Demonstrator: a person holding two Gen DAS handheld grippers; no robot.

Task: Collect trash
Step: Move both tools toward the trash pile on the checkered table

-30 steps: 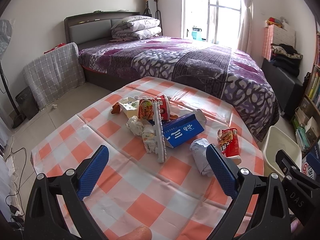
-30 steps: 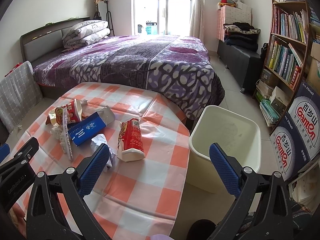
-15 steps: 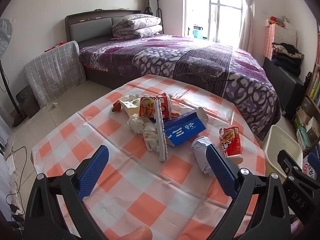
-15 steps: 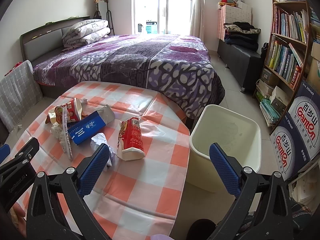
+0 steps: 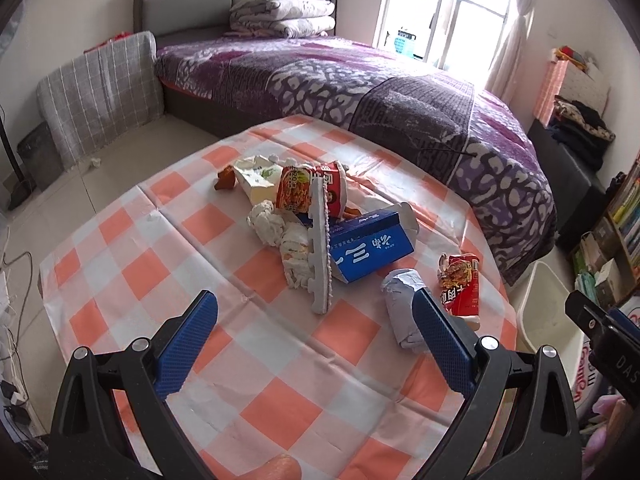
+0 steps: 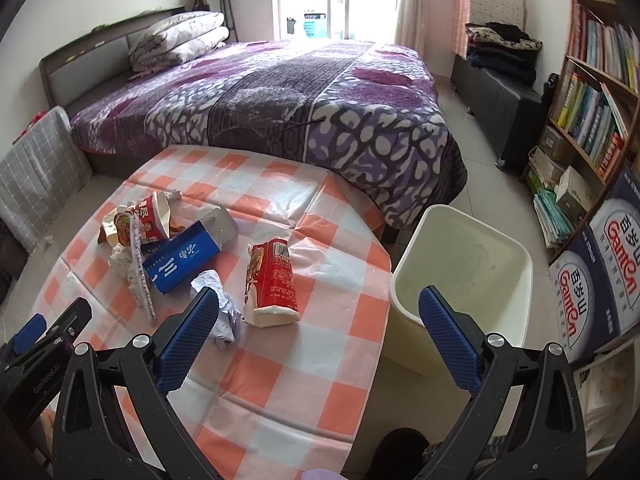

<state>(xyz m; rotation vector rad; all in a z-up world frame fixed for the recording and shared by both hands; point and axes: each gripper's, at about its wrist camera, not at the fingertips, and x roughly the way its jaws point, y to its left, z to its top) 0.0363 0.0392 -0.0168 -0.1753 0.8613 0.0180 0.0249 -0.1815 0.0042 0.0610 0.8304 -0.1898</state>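
Observation:
Trash lies on a table with an orange-checked cloth [image 5: 272, 364]: a blue carton [image 5: 372, 250], a red noodle cup [image 5: 308, 192], a white foam strip [image 5: 320, 248], crumpled tissues [image 5: 266, 222], a grey paper wad [image 5: 402, 304] and a red crushed carton [image 6: 274, 276]. A cream bin [image 6: 464, 280] stands on the floor right of the table. My left gripper [image 5: 316, 336] is open and empty, short of the pile. My right gripper [image 6: 320, 328] is open and empty over the table's right edge, between the red carton and the bin.
A bed with a purple patterned cover [image 6: 304, 108] stands behind the table. A bookshelf [image 6: 592, 100] and printed boxes [image 6: 592, 280] are at the right. A grey checked cushion [image 5: 100, 92] leans by the left wall.
The left gripper has drifted slightly, so the trash pile sits a little lower in its view. The right gripper has hardly moved. Both stay open.

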